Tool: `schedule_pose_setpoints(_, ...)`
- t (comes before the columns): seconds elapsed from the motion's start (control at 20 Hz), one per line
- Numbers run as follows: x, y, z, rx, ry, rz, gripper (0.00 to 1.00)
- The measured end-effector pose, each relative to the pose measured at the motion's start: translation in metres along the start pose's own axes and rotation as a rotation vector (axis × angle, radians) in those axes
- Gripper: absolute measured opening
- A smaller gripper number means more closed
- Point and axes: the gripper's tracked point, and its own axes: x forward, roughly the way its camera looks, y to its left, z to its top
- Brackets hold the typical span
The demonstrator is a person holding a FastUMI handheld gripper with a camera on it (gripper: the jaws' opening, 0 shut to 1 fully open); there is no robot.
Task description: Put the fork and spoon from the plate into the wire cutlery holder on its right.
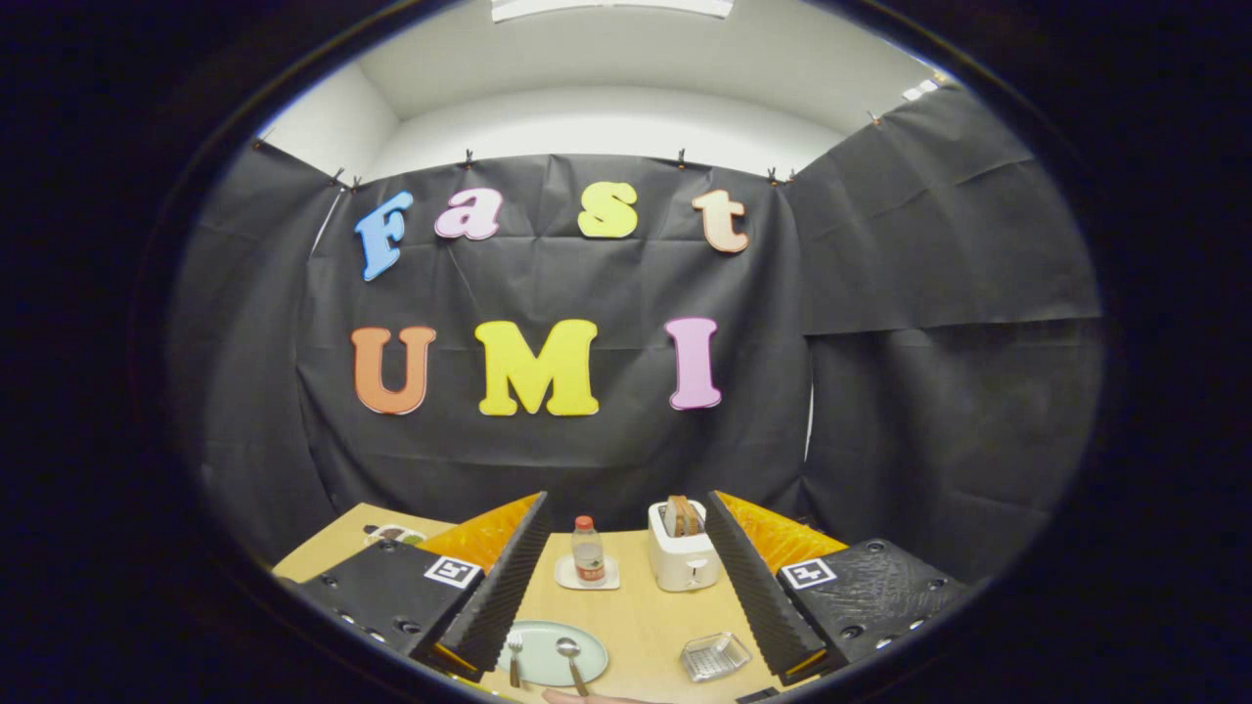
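Note:
A pale green plate (548,640) lies on the wooden table, low between my two fingers. A fork (514,653) rests on its left part and a spoon (570,660) lies beside it on the right part. To the plate's right sits the wire cutlery holder (714,655), lying low with nothing visible inside it. My gripper (626,572) hangs well above the table, open wide, with nothing between its fingers.
Farther back on the table (641,611), a small bottle (587,550) stands on a white coaster (587,575). A white toaster (681,548) with bread in its slot stands to the right. A small dish (393,534) sits at the far left. Part of a hand (587,697) shows at the near edge.

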Motion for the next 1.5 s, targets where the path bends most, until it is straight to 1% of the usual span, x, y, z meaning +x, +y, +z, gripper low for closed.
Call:
schedule_pose_setpoints(0.35,0.017,-0.002,-0.026,-0.037,0.024,0.004,0.95)
schedule_pose_setpoints(0.55,0.038,0.012,-0.077,-0.064,0.100,0.048,0.95)
schedule_pose_setpoints(0.65,0.051,0.015,-0.112,-0.110,0.173,0.062,0.95)
schedule_pose_setpoints(0.8,0.063,0.022,-0.171,-0.156,0.314,0.111,0.96)
schedule_pose_setpoints(0.95,0.065,0.034,-0.229,-0.164,0.458,0.175,0.95)
schedule_pose_setpoints(1.1,0.069,0.043,-0.284,-0.164,0.575,0.201,0.95)
schedule_pose_setpoints(1.3,0.062,0.058,-0.350,-0.131,0.739,0.207,0.95)
schedule_pose_setpoints(1.35,0.061,0.060,-0.363,-0.125,0.765,0.198,0.94)
schedule_pose_setpoints(1.4,0.061,0.061,-0.376,-0.113,0.792,0.179,0.91)
schedule_pose_setpoints(1.5,0.055,0.072,-0.398,-0.055,0.863,0.183,0.86)
